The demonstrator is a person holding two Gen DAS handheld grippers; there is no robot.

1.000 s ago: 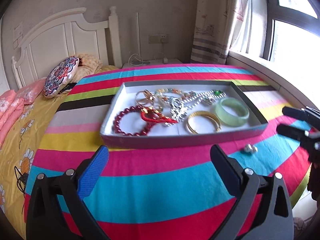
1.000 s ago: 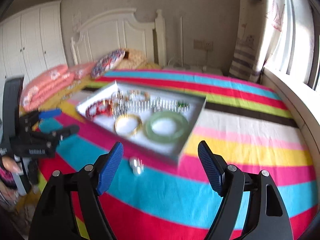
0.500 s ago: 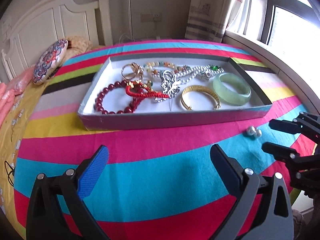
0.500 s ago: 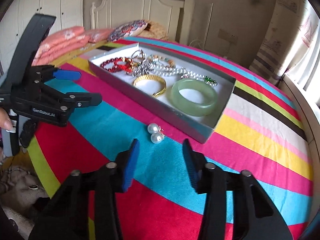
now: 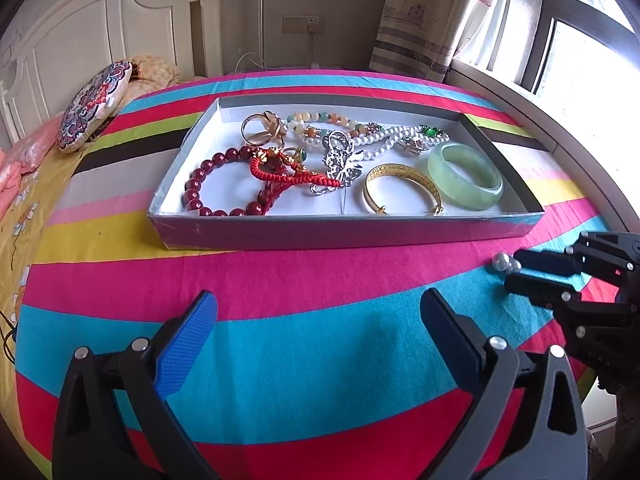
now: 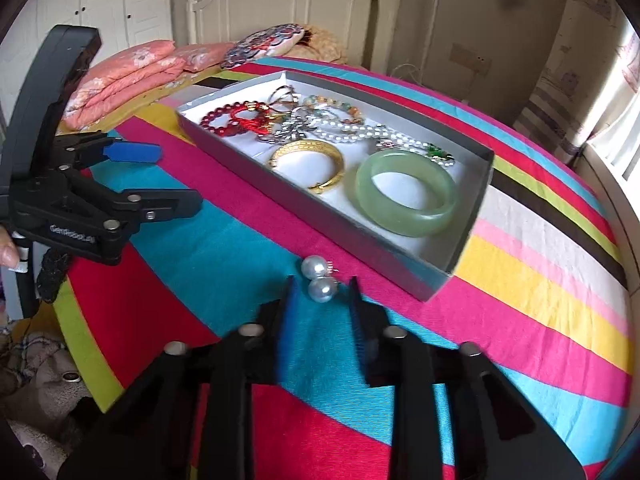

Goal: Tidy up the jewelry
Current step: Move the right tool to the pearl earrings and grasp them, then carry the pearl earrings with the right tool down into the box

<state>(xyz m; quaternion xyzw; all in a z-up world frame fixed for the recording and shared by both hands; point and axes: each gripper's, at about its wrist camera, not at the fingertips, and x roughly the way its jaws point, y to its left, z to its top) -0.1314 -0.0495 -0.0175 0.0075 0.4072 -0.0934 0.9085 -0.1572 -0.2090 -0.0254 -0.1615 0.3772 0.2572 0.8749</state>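
A pair of pearl earrings [image 6: 319, 279] lies on the striped cloth just outside the grey tray [image 6: 332, 222]. My right gripper [image 6: 322, 292] is open but narrowed, with its tips on either side of the nearer pearl, not touching it. In the left wrist view the pearls [image 5: 505, 263] sit at the right gripper's tips [image 5: 516, 269]. The tray [image 5: 344, 229] holds a jade bangle [image 5: 466, 175], a gold bangle [image 5: 402, 194], a red bead bracelet [image 5: 218, 186], a red cord and pearl strands. My left gripper [image 5: 318, 320] is open and empty, above the cloth in front of the tray.
The round table's striped cloth [image 5: 280, 344] drops off at the near edge. A bed with pink folded blankets [image 6: 124, 76] and a patterned cushion [image 5: 94, 104] lies to the left. A window sill [image 5: 580, 132] runs along the right.
My right gripper has moved down and forward to the pearl earrings and narrowed its jaws around them. My left gripper has moved a little closer to the tray.
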